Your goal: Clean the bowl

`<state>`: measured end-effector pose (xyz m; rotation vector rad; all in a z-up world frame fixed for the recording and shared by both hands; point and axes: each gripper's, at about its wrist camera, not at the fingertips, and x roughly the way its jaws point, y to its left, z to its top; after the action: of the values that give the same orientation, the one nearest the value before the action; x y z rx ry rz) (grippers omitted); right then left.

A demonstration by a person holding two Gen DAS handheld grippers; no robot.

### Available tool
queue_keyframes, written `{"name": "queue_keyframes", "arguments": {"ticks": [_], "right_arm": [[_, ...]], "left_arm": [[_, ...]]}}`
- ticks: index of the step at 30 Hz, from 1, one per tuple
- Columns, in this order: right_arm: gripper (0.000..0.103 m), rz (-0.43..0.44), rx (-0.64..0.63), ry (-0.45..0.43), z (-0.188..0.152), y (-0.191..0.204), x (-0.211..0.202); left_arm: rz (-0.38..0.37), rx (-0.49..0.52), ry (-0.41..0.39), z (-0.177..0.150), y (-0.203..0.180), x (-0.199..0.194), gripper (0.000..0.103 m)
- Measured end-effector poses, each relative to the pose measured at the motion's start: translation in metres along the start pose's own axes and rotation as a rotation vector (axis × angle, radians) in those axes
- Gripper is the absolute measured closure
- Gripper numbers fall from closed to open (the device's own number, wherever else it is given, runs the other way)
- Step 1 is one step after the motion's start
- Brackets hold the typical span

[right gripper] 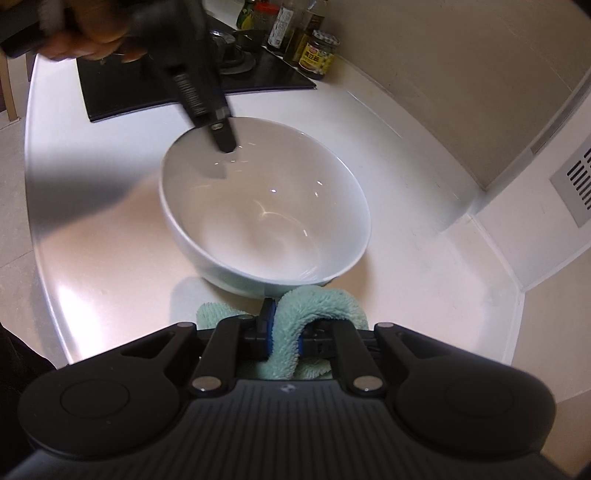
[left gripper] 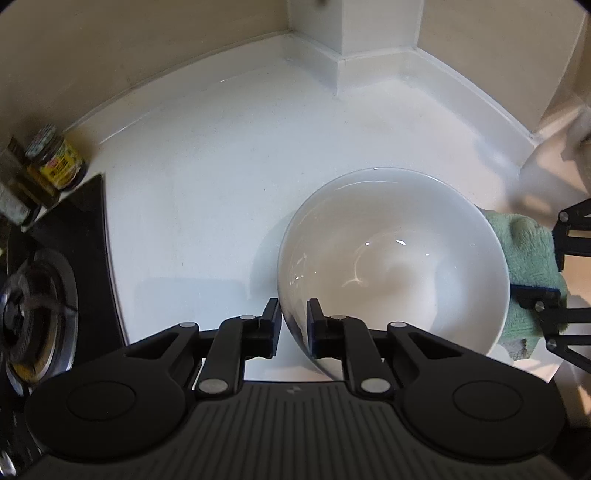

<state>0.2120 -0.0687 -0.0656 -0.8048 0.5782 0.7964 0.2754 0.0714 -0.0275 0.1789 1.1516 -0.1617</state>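
Observation:
A large white bowl point(left gripper: 399, 258) point(right gripper: 266, 214) stands upright on the white counter point(left gripper: 207, 192), with nothing inside it. My left gripper point(left gripper: 293, 321) straddles the bowl's near rim, one finger outside and one inside. A gap shows beside the rim, so the jaws stand open. In the right wrist view a finger of that gripper point(right gripper: 223, 136) dips over the far rim, blurred, below a person's hand point(right gripper: 88, 37). My right gripper point(right gripper: 284, 332) point(left gripper: 550, 269) is shut on a folded mint-green cloth point(right gripper: 317, 302) point(left gripper: 524, 251) that lies against the bowl's outer wall.
A black hob point(right gripper: 147, 88) with a gas burner point(left gripper: 33, 295) lies beyond the bowl. A yellow-labelled jar point(left gripper: 55, 162) point(right gripper: 319, 51) and several bottles point(right gripper: 288, 26) stand by the wall. A boxed wall corner point(left gripper: 369, 37) juts in. The counter's rounded edge point(right gripper: 33, 206) drops off.

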Motion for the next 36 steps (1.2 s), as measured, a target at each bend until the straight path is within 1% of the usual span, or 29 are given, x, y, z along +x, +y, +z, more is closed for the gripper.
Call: {"name": "queue_keyframes", "arguments": {"ticks": [2, 3, 5, 7, 10, 14, 16, 18, 20, 22, 26, 28, 29, 33, 36], "right_arm": [[0.095, -0.001, 0.003, -0.004, 0.000, 0.006, -0.003], [0.095, 0.001, 0.004, -0.006, 0.000, 0.009, -0.006], [0.095, 0.009, 0.009, -0.014, 0.001, 0.016, -0.013], [0.095, 0.022, 0.004, -0.023, 0.003, 0.024, -0.018], [0.095, 0.041, -0.001, -0.028, 0.006, 0.030, -0.019], [0.097, 0.034, 0.002, -0.010, 0.007, 0.020, -0.012], [0.097, 0.014, 0.001, 0.002, 0.007, 0.010, -0.008], [0.097, -0.007, 0.004, 0.011, 0.007, -0.001, -0.004], [0.097, -0.014, 0.006, 0.012, 0.008, -0.010, -0.001], [0.096, -0.018, -0.008, 0.016, 0.007, -0.011, 0.000], [0.095, -0.010, -0.007, 0.007, 0.007, 0.001, -0.002], [0.095, 0.003, -0.005, 0.000, 0.006, 0.011, -0.004], [0.095, 0.009, -0.006, -0.002, 0.006, 0.015, -0.005], [0.095, 0.029, -0.013, -0.018, 0.010, 0.036, -0.014], [0.096, 0.047, -0.024, -0.034, 0.014, 0.043, -0.014]], "left_arm": [[0.002, 0.019, 0.011, 0.009, -0.001, 0.007, 0.092], [0.000, 0.021, 0.013, 0.012, 0.000, 0.009, 0.093], [-0.005, 0.019, 0.008, 0.015, -0.001, 0.010, 0.094], [0.009, 0.023, 0.002, 0.014, -0.005, 0.010, 0.094], [0.014, 0.010, -0.009, 0.012, -0.007, 0.008, 0.094], [0.013, -0.008, -0.024, 0.003, -0.007, 0.005, 0.092], [-0.006, -0.013, -0.027, -0.004, -0.007, 0.003, 0.088], [-0.007, -0.008, -0.023, -0.006, -0.011, 0.002, 0.083], [-0.008, -0.011, -0.017, -0.006, -0.011, 0.001, 0.082], [-0.008, -0.017, -0.019, -0.003, -0.008, 0.002, 0.082], [-0.009, -0.004, -0.020, 0.007, -0.003, 0.004, 0.083], [-0.010, 0.012, -0.013, 0.013, -0.003, 0.006, 0.087], [-0.010, 0.020, -0.010, 0.015, -0.003, 0.008, 0.091], [-0.010, 0.032, -0.010, 0.019, -0.003, 0.011, 0.093], [-0.007, 0.029, -0.021, 0.014, -0.007, 0.009, 0.092]]}}
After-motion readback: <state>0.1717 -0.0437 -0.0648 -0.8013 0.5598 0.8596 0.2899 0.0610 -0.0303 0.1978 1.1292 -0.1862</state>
